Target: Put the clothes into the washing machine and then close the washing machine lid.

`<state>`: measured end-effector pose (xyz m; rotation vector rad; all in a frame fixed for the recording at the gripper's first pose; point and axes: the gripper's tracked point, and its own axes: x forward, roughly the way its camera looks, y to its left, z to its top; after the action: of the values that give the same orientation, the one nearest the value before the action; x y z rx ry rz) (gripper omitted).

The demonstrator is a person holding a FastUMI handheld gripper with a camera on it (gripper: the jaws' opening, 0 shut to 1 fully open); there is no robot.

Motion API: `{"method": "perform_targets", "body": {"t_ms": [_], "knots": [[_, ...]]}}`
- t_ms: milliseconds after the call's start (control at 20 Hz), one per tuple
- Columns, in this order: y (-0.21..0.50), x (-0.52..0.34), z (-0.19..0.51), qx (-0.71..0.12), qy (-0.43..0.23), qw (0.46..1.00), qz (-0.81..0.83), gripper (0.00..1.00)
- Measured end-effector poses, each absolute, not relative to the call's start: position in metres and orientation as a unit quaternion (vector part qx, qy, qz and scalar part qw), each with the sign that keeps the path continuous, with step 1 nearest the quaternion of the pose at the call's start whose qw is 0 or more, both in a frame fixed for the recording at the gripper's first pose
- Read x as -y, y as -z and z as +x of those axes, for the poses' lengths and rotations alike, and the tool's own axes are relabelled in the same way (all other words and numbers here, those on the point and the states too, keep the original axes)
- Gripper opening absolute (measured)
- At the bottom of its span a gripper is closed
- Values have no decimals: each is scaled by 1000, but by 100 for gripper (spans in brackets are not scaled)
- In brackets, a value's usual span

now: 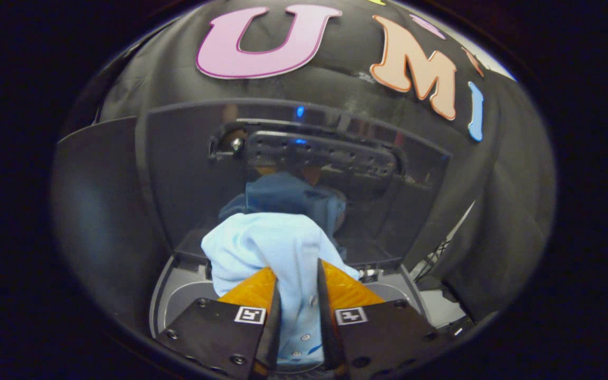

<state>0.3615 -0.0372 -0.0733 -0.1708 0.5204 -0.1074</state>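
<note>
My gripper point(297, 295) is clamped on the light blue shirt point(269, 248), which bunches over both fingers and blocks the way straight ahead. Beyond it the raised lid point(177, 174) stands upright like a wall. The tub rim point(177, 295) lies open below, left and right of my fingers.

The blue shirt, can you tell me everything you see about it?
The shirt is pale blue, soft cloth, bunched into a rumpled lump. A strip with small buttons hangs down between the fingers, which press on it from both sides. It is held up over the open washing machine, just in front of the raised dark lid. The shiny lid shows its darker blue reflection. It appears to touch only the fingers.
</note>
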Motion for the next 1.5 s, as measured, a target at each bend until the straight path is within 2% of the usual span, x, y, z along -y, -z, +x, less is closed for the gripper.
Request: {"method": "perform_targets", "body": {"t_ms": [250, 400, 800, 1150, 1500], "knots": [[76, 28, 366, -248, 36, 965, -75, 91], [54, 10, 371, -210, 12, 977, -32, 98], [-41, -13, 353, -104, -33, 994, 26, 97], [-148, 0, 335, -34, 11, 999, -28, 97], [-248, -3, 350, 34, 10, 998, -48, 98]]}}
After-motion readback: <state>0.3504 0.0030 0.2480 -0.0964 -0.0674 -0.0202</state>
